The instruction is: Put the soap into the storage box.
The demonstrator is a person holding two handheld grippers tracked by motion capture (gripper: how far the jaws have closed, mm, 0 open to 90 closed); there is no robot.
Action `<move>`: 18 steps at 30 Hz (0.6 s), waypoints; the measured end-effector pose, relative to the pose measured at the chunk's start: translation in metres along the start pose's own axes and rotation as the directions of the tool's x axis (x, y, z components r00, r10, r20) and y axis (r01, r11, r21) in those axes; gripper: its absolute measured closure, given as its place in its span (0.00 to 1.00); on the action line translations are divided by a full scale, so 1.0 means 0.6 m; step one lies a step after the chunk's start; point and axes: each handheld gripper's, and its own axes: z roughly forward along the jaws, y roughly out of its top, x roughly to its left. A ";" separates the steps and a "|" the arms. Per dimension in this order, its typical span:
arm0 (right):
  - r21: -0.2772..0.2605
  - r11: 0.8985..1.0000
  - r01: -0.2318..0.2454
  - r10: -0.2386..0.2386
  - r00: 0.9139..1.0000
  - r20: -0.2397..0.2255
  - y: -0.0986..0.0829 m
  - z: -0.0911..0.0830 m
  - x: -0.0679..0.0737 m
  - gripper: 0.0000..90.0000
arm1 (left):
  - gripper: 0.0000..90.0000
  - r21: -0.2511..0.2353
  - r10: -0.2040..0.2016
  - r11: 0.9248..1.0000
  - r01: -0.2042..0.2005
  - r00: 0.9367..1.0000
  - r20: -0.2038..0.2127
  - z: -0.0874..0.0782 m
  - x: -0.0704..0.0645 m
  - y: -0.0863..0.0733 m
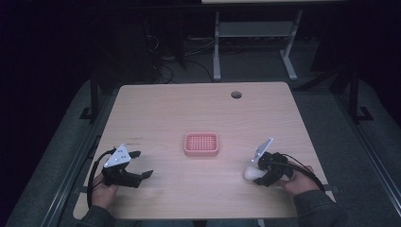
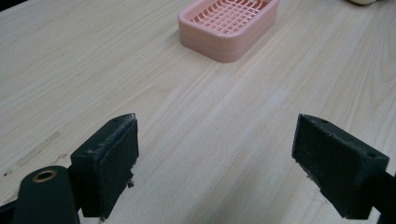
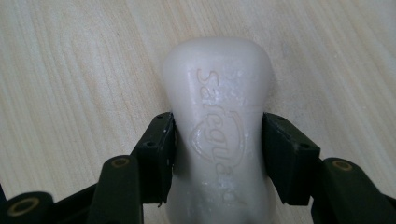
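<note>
The soap (image 3: 218,135) is creamy white with a raised brand name and crest on its face. The dish (image 1: 201,144) is pale pink with a gridded top. The table (image 1: 189,109) is light wood with fine grain. Both grippers' pads (image 2: 109,163) are black.

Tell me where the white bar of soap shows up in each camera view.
High view: the soap lies lower right, at the right gripper.
Left gripper view: a pale sliver at the top right edge may be it.
Right gripper view: centre, clamped between the jaws.
Shared landmark: the wooden table.
</note>
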 end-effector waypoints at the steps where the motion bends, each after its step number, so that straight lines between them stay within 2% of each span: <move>1: 0.002 1.000 0.000 0.000 1.000 -0.002 0.000 0.001 0.000 0.51 | 0.16 -0.001 0.001 1.000 -0.001 1.000 0.001 0.000 0.000 0.000; 11: 0.009 1.000 0.002 -0.002 1.000 0.008 0.004 0.005 0.001 0.53 | 0.16 -0.004 0.005 1.000 -0.005 1.000 -0.002 0.001 -0.001 0.001; 18: 0.038 0.998 -0.044 0.044 0.999 0.004 0.009 0.004 0.003 0.54 | 0.16 -0.004 0.006 1.000 -0.006 1.000 -0.002 0.000 -0.001 0.001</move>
